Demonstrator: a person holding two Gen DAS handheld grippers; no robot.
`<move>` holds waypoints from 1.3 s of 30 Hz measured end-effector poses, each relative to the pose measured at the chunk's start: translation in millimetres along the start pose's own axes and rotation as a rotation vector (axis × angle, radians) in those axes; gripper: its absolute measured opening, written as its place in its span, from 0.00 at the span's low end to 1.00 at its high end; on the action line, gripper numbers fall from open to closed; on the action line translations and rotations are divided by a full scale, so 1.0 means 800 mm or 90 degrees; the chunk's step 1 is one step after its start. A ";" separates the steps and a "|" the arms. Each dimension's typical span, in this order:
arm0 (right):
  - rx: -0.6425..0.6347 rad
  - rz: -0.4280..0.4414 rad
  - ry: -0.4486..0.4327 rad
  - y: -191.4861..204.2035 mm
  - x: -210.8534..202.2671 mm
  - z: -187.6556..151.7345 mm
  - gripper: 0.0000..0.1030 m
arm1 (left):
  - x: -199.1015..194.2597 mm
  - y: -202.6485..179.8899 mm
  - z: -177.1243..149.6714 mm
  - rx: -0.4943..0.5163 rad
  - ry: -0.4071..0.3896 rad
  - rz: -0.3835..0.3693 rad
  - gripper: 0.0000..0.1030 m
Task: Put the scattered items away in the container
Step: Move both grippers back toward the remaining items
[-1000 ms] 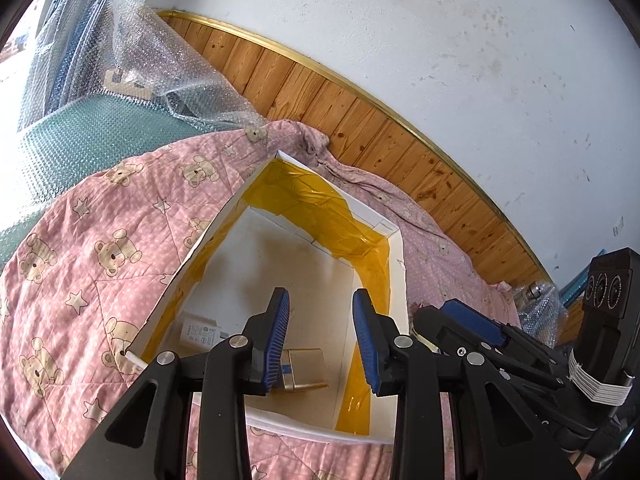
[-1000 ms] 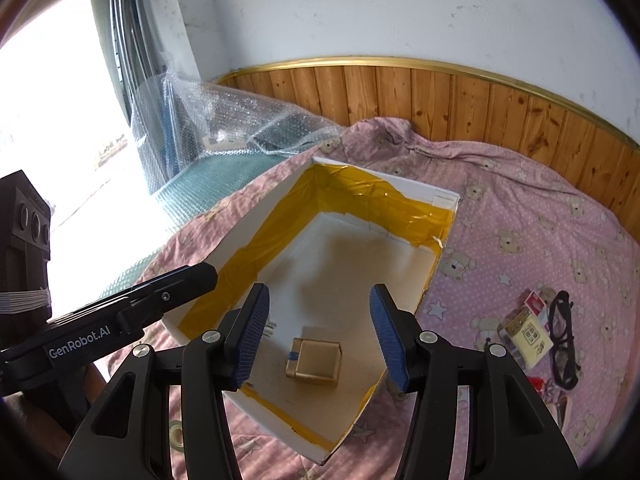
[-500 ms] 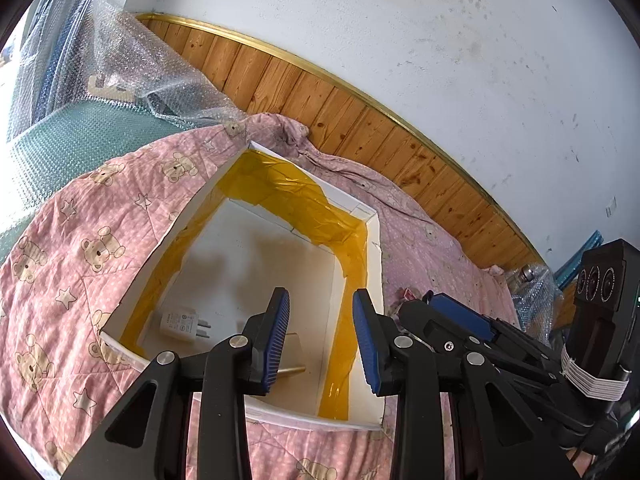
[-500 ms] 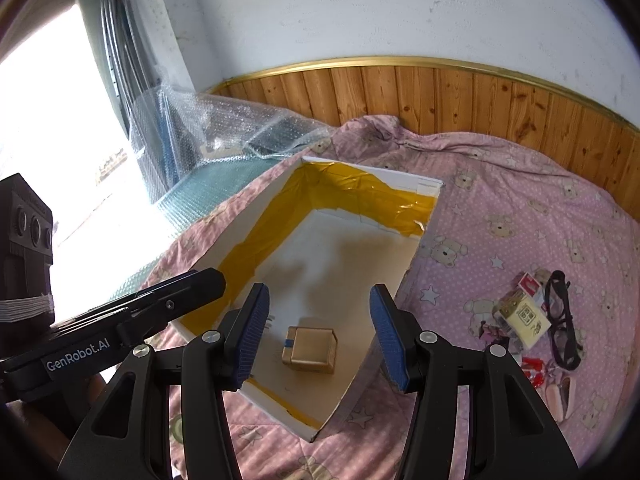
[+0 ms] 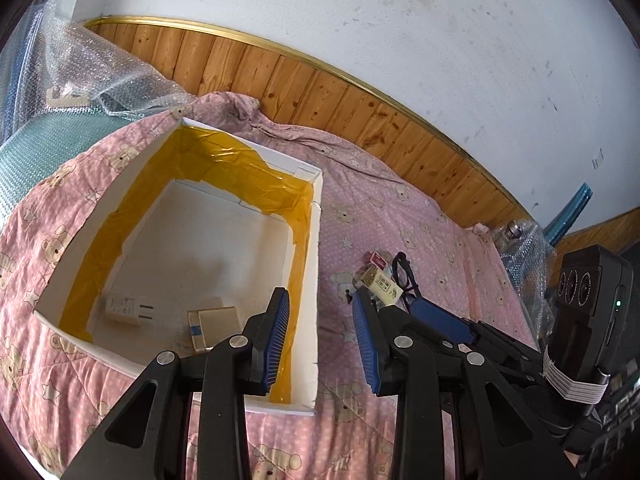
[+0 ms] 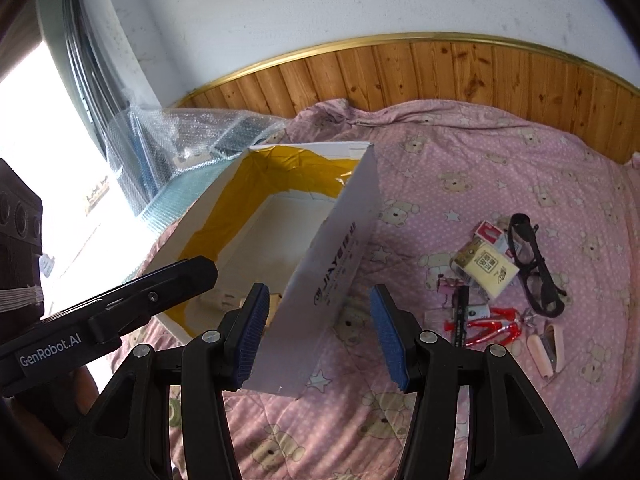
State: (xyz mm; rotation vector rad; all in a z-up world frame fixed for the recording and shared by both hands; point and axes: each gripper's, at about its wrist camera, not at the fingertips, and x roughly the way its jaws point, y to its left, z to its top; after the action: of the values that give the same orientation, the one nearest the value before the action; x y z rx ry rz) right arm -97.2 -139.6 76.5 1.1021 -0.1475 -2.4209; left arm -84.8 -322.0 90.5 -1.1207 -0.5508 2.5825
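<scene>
A white cardboard box [image 5: 316, 264] [image 6: 340, 256] lined with yellow tape lies on the pink bear quilt. Inside it rest a white plug adapter [image 5: 128, 309] and a small gold box [image 5: 214, 322]. My left gripper [image 5: 322, 340] is open, empty, over the box's near right wall. My right gripper [image 6: 318, 336] is open and empty too, straddling the box's right outer wall. Scattered to the right lie a cream packet [image 6: 486, 266] [image 5: 380, 285], black glasses [image 6: 534, 264], a red card box [image 6: 490, 232], a black pen [image 6: 460, 314], a red tool [image 6: 490, 326] and a pink case [image 6: 546, 348].
Wooden wainscot [image 6: 440, 68] and a white wall run behind the bed. Bubble wrap [image 5: 88, 76] [image 6: 200, 132] is heaped at the far left by a bright window. The other gripper's body [image 6: 108, 312] [image 5: 520, 344] crosses each view's lower edge.
Both grippers have swung rightward, off the box's middle. The scattered pile is now in the left wrist view, and the right gripper sits lower at the box's outer wall. Both stayed open.
</scene>
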 end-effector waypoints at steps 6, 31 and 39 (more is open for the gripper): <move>0.036 -0.008 -0.006 -0.040 -0.015 -0.013 0.54 | 0.018 -0.042 -0.008 0.038 0.019 -0.010 0.34; 0.134 -0.025 0.045 -0.163 0.001 -0.074 0.39 | 0.144 -0.131 -0.060 0.107 0.166 -0.026 0.34; 0.194 -0.048 0.076 -0.213 0.027 -0.090 0.39 | 0.200 -0.122 -0.073 0.088 0.225 -0.024 0.36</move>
State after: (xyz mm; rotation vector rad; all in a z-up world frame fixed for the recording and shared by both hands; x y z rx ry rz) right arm -120.5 7.4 -35.1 1.4039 -0.4563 -2.4459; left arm -138.1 -158.7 -5.1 -1.4566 -0.3016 2.2750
